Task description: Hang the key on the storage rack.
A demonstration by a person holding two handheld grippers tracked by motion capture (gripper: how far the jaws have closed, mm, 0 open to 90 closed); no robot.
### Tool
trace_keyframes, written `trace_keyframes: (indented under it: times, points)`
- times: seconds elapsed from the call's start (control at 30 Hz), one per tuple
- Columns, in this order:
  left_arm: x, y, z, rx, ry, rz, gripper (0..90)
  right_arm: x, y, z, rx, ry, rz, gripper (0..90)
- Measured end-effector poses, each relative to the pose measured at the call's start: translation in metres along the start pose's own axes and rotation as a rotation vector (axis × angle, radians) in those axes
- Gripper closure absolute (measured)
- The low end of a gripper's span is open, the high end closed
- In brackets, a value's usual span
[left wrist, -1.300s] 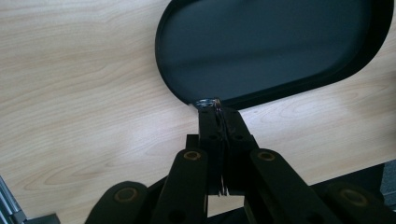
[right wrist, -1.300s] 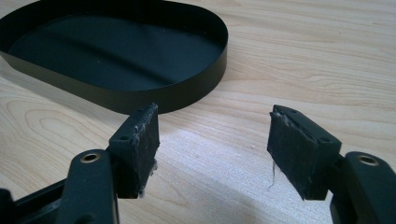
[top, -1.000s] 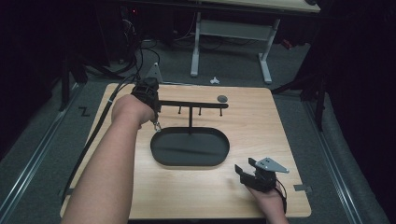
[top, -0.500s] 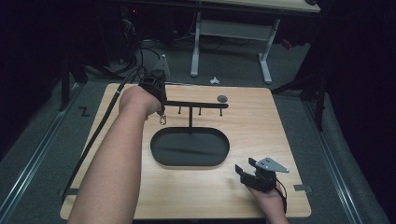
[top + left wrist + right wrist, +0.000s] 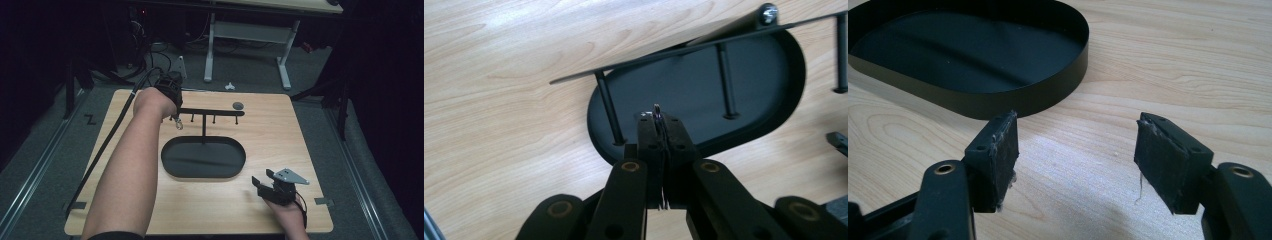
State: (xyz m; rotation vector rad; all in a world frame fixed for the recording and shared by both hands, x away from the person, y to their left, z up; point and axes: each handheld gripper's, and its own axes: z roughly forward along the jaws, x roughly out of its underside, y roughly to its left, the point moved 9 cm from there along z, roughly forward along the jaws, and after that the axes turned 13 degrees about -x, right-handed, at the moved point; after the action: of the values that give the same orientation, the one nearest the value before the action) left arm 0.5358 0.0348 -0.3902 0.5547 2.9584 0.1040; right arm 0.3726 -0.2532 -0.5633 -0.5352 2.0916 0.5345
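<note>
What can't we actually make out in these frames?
- Left hand-held gripper, left gripper view: its closed jaws cover most of the thin metal piece; only an edge-on sliver sticks out.
- High view: a small metal ring or clasp dangles by the rack, too small to identify.
- High view: grey disc on the table, too small to name.
- Right gripper view: the oval tray is cut off by the top and left edges.

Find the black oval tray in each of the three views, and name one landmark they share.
High view: tray at the table's centre, below the hook rack.
Left gripper view: tray upper right, behind the rack's pegs.
Right gripper view: tray upper left.
Shared landmark: the tray's curved rim.
</note>
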Motion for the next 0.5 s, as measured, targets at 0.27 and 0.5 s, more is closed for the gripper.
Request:
trace_keyframes:
  times: [0.27, 0.5]
  points:
    - [-0.0022, 0.0066, 0.0038, -0.030, 0.004, 0.010, 88.2, 0.0012, 0.0006, 0.0019, -0.004, 0.007, -0.002, 34.0]
    - [0.0038, 0.0087, -0.0030, -0.013, 0.005, 0.015, 88.2, 0.0020, 0.0013, 0.0031, -0.007, 0.013, 0.003, 34.0]
